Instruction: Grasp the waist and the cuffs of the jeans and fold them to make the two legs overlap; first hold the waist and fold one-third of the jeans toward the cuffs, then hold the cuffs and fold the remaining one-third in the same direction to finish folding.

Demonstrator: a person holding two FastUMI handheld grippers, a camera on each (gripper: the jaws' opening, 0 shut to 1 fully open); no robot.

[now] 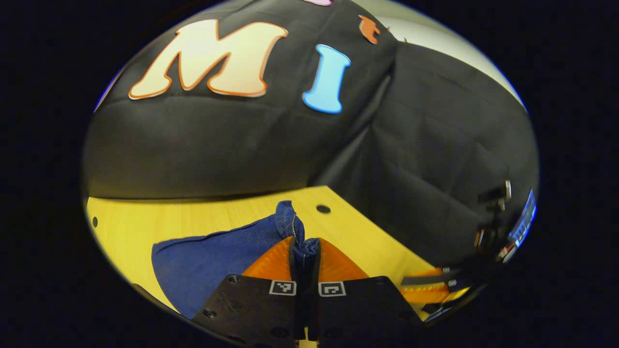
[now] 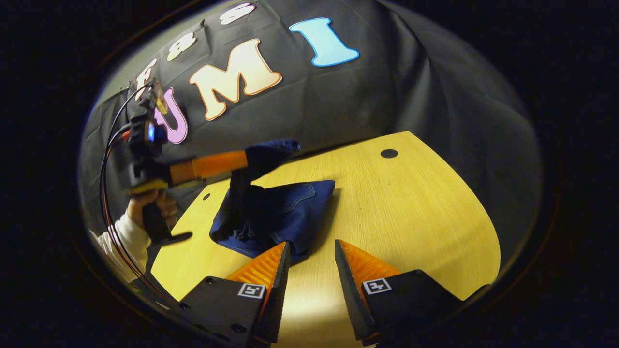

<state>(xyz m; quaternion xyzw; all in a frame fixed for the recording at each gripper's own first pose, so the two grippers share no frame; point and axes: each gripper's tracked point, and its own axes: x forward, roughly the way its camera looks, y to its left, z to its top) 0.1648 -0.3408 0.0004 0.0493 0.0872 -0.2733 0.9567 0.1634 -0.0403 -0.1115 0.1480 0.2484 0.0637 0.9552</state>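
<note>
A pale wooden table (image 2: 411,203) with round holes stands before the black cloth wall. The jeans (image 2: 285,212), dark blue denim with stitched seams, lie bunched in a soft heap near its left edge, seemingly partly folded. The left gripper (image 1: 304,251) pinches a thick fold of them, lifted off the table. The right gripper (image 2: 312,256) hangs spread and empty just beside the heap. I judge the final fold unfinished.

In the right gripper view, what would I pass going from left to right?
A white sleeve → the hand holding the other gripper → the jeans → the dark hole in the wooden table.
</note>
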